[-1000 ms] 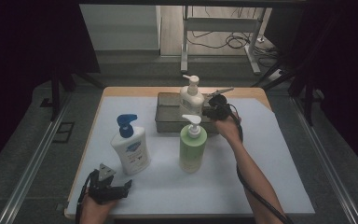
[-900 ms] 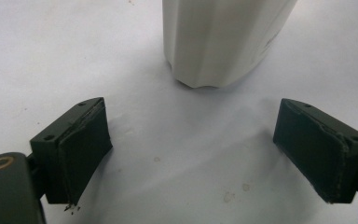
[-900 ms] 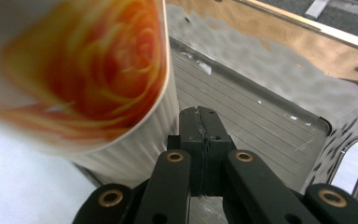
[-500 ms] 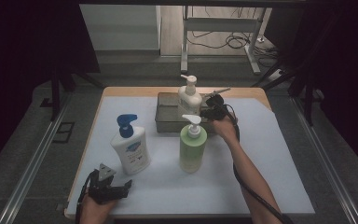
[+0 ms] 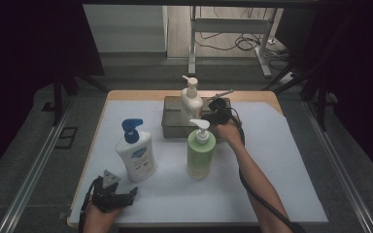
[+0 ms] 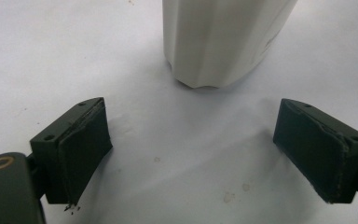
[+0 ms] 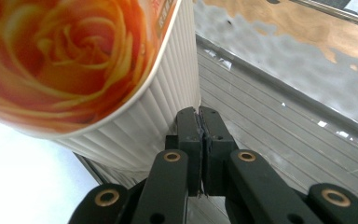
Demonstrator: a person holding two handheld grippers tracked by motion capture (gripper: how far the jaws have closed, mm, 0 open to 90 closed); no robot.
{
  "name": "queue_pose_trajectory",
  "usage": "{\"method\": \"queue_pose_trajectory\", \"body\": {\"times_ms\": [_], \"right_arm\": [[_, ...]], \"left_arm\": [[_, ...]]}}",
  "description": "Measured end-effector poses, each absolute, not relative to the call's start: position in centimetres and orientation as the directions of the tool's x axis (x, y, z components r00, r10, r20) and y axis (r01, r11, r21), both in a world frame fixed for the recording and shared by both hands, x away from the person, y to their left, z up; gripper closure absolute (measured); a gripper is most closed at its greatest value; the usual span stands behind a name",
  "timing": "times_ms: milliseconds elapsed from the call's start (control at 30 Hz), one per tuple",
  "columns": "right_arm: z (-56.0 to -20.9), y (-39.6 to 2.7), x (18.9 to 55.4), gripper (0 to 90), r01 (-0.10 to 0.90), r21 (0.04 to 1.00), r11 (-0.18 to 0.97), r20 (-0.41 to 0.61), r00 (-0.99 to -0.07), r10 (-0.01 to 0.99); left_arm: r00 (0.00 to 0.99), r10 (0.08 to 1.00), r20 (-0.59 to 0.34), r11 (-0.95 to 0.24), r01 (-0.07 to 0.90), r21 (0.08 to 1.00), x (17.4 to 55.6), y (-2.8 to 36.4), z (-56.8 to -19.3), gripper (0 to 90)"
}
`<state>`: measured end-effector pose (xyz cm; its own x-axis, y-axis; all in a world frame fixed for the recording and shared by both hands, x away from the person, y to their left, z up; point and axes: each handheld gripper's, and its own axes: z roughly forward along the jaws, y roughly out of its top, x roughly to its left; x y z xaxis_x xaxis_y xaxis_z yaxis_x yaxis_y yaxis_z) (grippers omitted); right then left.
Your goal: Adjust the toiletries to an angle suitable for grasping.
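The right gripper (image 5: 212, 108) sits in the metal tray (image 5: 173, 130) near the far edge of the bench (image 5: 291, 160), its jaws pressed together with nothing between them. The cream pump bottle (image 5: 191, 99) with a rose label stands in the tray just beside the jaw tips, on their left in the right gripper view; whether they touch it I cannot tell. The left gripper (image 5: 126, 196) rests near the bench's near left corner, jaws wide apart and holding nothing, with the white blue-pump bottle (image 5: 135, 153) just beyond it.
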<state>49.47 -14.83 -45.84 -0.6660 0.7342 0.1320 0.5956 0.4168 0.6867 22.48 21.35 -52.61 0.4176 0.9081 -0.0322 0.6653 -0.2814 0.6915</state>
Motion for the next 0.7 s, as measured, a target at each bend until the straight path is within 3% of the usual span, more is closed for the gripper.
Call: {"method": "queue_pose_trajectory", "body": {"times_ms": [700], "right_arm": [[-46.2,-13.3,50.5,88.1,0.604,0.680,0.416,0.142,-0.665,0.733]], "left_arm": [[0.418,0.908,-0.033,-0.281,0.665,0.691,22.5,21.3,-52.6,10.2]]}}
